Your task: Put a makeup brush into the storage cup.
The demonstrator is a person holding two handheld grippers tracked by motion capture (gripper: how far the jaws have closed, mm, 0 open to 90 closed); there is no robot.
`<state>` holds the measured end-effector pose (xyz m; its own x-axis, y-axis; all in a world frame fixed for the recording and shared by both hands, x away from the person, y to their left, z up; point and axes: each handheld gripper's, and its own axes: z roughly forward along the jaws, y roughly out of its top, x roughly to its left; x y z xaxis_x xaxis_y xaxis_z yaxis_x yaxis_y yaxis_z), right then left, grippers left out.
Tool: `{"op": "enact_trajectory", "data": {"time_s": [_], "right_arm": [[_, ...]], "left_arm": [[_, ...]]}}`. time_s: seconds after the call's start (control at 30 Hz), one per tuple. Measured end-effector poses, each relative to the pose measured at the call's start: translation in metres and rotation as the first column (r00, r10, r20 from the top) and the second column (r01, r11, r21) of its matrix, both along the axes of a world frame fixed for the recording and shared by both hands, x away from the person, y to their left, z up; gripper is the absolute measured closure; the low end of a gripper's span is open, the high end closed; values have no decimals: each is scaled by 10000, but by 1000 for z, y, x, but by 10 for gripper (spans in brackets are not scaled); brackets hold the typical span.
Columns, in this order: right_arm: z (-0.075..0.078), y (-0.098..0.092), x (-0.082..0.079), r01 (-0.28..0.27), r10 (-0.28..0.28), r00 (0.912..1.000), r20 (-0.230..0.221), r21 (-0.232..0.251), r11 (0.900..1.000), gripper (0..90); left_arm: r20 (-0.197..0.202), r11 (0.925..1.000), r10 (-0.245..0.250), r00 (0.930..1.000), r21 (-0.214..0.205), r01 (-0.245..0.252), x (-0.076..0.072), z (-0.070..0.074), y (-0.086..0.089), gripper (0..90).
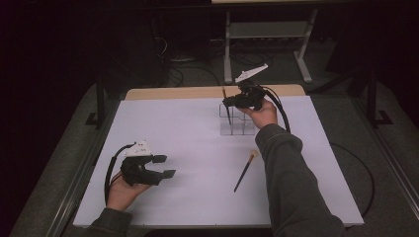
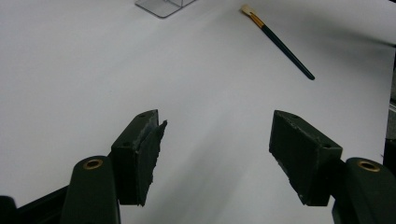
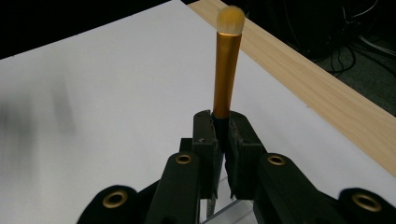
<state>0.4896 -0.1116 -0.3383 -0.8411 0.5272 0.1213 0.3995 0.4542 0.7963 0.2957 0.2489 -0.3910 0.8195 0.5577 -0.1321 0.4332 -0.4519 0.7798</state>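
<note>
— Two brushes are out, right? Which one do we have?

— We have the gold brush (image 3: 227, 70). Our right gripper (image 1: 231, 102) has its fingers (image 3: 208, 144) squeezed tight on the handle, with the fluffy tip pointing up. It hangs over the clear holder (image 1: 237, 124) at the far side of the worktop (image 1: 197, 148).

— So what should we do now?

— We think the brush goes down into one little box of the holder. We should keep it straight up and go down slowly, so the bottom end does not bump a thin wall. We should only let go when it stands inside.

— And our other hand?

— Our left gripper (image 1: 165, 166) waits near us with its fingers (image 2: 140, 154) wide apart and nothing between them.

— Where is the other brush?

— The dark brush (image 1: 245, 171) lies flat on the worktop, a bit nearer to us than the holder.

— Do the cameras see different things?

— Yes. The right gripper view shows the tight squeeze up close. The high view shows how the brush lines up with the holder's little boxes. The left gripper view shows the dark brush clearly, tip and all.
</note>
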Motion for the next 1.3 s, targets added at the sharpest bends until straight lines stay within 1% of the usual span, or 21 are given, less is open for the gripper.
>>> {"op": "enact_trajectory", "data": {"time_s": [0.2,0.3,0.33,0.37,0.53,0.63,0.67,0.7,0.73,0.77,0.8,0.9,0.93,0.97,1.13,1.2,1.23,1.27,1.3], "right_arm": [[-2,1,-1,63,-63,9999,-90,69,10000,822],[-5,0,-2,90,-90,9999,83,59,9999,821],[-6,0,-3,109,-108,9999,-13,89,9999,821],[-7,0,-3,110,-110,9999,31,27,9999,821],[-11,-1,-4,272,-272,9995,-165,-21,9996,819],[-12,-3,-3,249,-250,9996,-125,-75,9997,814],[-12,-3,-4,316,-317,9994,-131,-125,9994,810],[-12,-3,-3,346,-346,9994,16,-233,9991,785],[-12,-3,-4,429,-430,9991,-53,-233,9988,773],[-11,-3,-4,427,-428,9991,-40,-244,9988,770],[-11,-5,-3,372,-370,9993,82,-303,9988,760],[-10,-6,-5,425,-425,9991,-7,-286,9987,745],[-9,-7,-6,502,-507,9985,-202,-264,9984,739],[-9,-8,-6,410,-411,9991,-41,-227,9989,730],[-8,-9,-10,361,-365,9991,-192,-193,9992,700],[-8,-11,-12,351,-352,9993,-81,-69,9994,693],[-8,-12,-12,323,-324,9995,-69,-90,9994,684],[-8,-13,-13,370,-370,9993,-111,-69,9993,678],[-9,-14,-15,418,-418,9990,-142,-19,9991,668]], "left_arm": [[29,10000,-40,10000,68,40,0,0,-1,330],[17,9999,-52,10000,97,52,0,0,-1,330],[39,9999,-74,10000,89,73,0,0,-2,330],[28,9999,-82,10000,99,82,0,-1,-2,330],[93,9995,-187,9998,242,184,1,-1,-2,330],[61,9996,-172,9998,233,171,1,-1,-2,331],[42,9995,-183,9998,247,182,1,-1,-2,331],[27,9996,-180,9998,240,179,1,-1,-2,330],[15,9995,-167,9999,253,166,1,-1,-2,329],[-1,9996,-163,9999,251,163,1,-1,-2,329],[-9,9996,-155,9999,240,155,1,-1,-2,328],[26,9996,-173,9998,244,172,0,-1,-3,327],[26,9997,-154,9999,210,153,0,-1,-3,327],[32,9996,-163,9999,225,163,0,-1,-3,326],[52,9995,-156,9999,260,155,0,-1,-3,326],[50,9996,-138,9999,228,137,0,-1,-3,325],[54,9996,-161,9999,252,159,0,-1,-3,326],[1,9999,-90,10000,110,90,0,-2,-3,325],[10,9998,-108,9999,150,108,0,-2,-3,324]]}}
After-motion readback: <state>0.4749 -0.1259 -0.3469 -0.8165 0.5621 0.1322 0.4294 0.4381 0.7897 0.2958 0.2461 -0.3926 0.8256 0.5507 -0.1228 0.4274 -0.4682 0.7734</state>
